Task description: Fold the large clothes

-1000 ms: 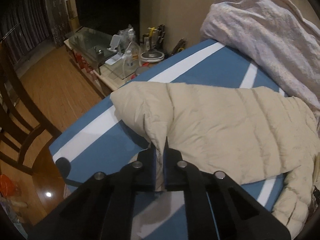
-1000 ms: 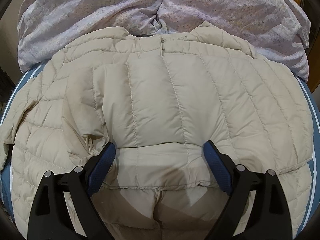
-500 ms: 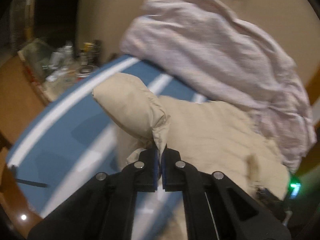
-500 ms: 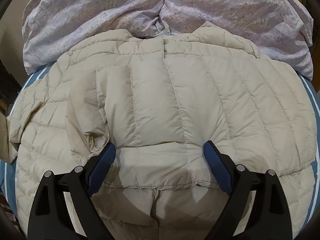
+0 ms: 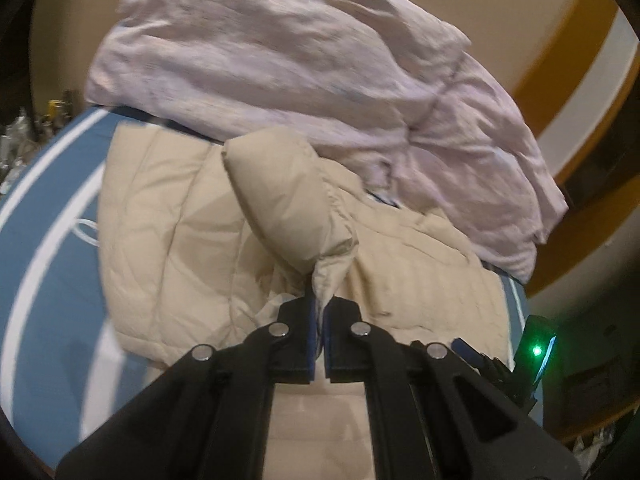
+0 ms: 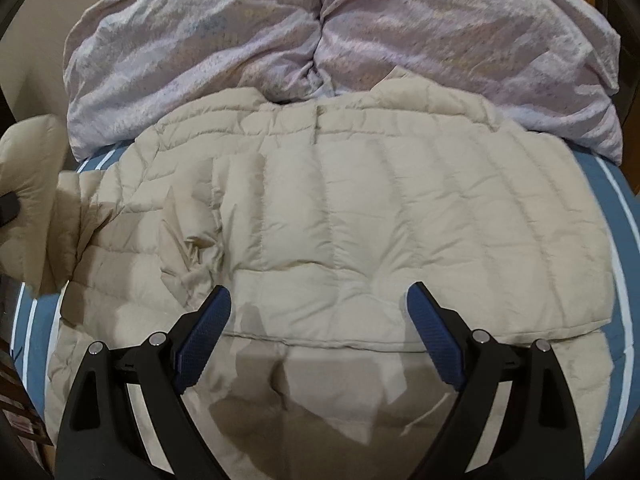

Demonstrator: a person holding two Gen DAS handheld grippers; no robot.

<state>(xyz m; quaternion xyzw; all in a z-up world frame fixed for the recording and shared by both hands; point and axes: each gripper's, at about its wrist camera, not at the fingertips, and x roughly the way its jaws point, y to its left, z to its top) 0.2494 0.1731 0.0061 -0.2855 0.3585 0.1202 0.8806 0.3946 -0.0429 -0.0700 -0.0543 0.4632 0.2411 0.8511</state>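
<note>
Sleeve (image 5: 288,208) pinched in left claw (image 5: 319,300) (lifted)

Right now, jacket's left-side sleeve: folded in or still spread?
Mid-fold. The left gripper is shut on the sleeve cuff and holds it raised above the beige jacket body, not laid flat. The right gripper is open, empty.

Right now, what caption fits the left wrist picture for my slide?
Left gripper pinches the beige puffer jacket's sleeve, lifting it over the jacket on the blue striped bed.
</note>
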